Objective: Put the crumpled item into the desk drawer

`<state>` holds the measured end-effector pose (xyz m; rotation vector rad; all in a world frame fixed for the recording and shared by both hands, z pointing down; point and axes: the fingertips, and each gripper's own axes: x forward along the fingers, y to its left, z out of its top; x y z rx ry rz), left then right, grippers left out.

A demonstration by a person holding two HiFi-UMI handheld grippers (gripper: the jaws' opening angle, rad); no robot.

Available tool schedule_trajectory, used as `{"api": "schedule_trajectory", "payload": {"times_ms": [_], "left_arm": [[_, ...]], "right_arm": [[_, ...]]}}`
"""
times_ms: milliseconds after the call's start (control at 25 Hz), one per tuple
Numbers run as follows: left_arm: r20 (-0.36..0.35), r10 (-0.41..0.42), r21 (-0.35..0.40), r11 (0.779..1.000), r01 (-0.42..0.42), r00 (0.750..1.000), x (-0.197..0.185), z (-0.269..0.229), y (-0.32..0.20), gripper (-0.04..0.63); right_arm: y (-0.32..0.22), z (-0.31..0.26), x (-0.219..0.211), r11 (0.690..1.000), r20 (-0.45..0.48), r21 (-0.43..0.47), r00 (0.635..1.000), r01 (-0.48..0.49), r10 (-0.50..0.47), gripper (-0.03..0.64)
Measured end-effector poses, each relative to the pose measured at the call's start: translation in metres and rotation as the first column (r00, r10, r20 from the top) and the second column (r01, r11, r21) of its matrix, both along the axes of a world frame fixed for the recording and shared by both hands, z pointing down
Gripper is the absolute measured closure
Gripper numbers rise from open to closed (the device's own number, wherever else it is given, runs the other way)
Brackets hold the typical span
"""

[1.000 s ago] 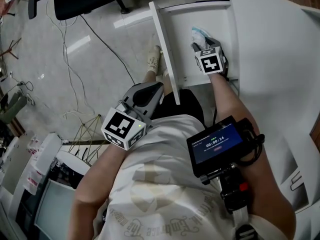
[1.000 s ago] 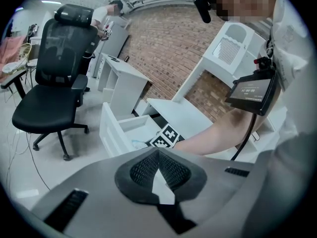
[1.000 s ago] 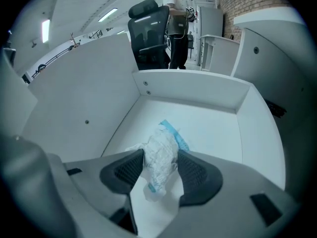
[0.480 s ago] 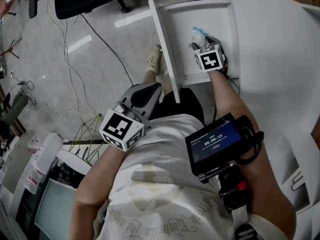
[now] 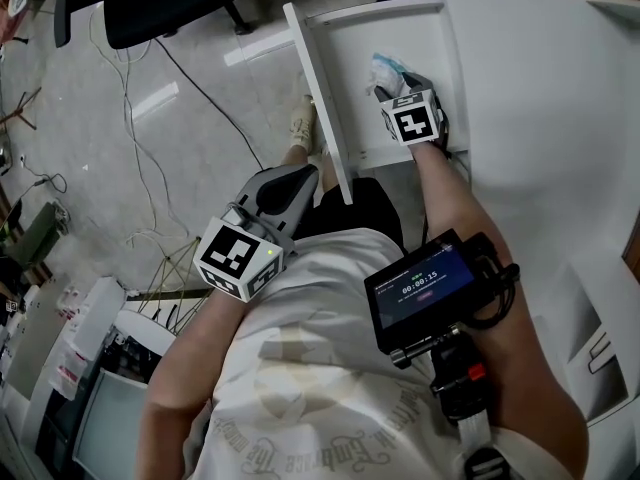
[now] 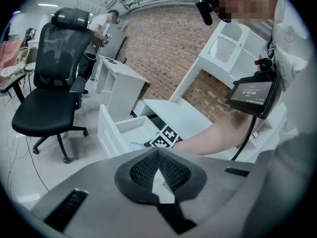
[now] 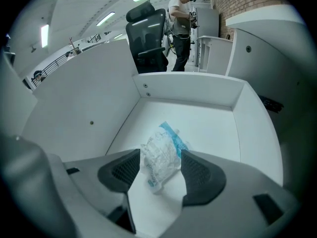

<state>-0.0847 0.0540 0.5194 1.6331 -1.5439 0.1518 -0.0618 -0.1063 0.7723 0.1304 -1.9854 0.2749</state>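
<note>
Below, open white drawer, glossy floor.

support: open white desk drawer | on its floor: crumpled item, white and blue

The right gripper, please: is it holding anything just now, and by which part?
Nothing is held: the right gripper has just been opening, and its fingers stand apart on either side of the crumpled packet, which lies on the drawer floor.
</note>
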Motion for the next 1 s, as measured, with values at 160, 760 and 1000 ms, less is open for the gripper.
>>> {"api": "schedule_trajectory", "payload": {"times_ms": [160, 760, 1000], "left_arm": [[0.006, 0.01, 0.007, 1.0, -0.01, 1.0, -0.002, 0.004, -0.003, 0.575], [0.016, 0.094, 0.032, 0.995, -0.094, 0.995, -0.015, 0.023, -0.02, 0.575], [0.016, 0.138, 0.061, 0.988, -0.139, 0.99, -0.02, 0.01, -0.028, 0.575]], "right_arm": [[-0.002, -0.001, -0.002, 1.0, 0.02, -0.002, 0.999, -0.026, 0.026, 0.349], [-0.013, -0.013, -0.002, 0.988, 0.102, 0.011, 0.983, -0.152, 0.15, 0.455], [-0.008, -0.04, 0.0, 0.981, 0.134, 0.015, 0.972, -0.195, 0.191, 0.515]]}}
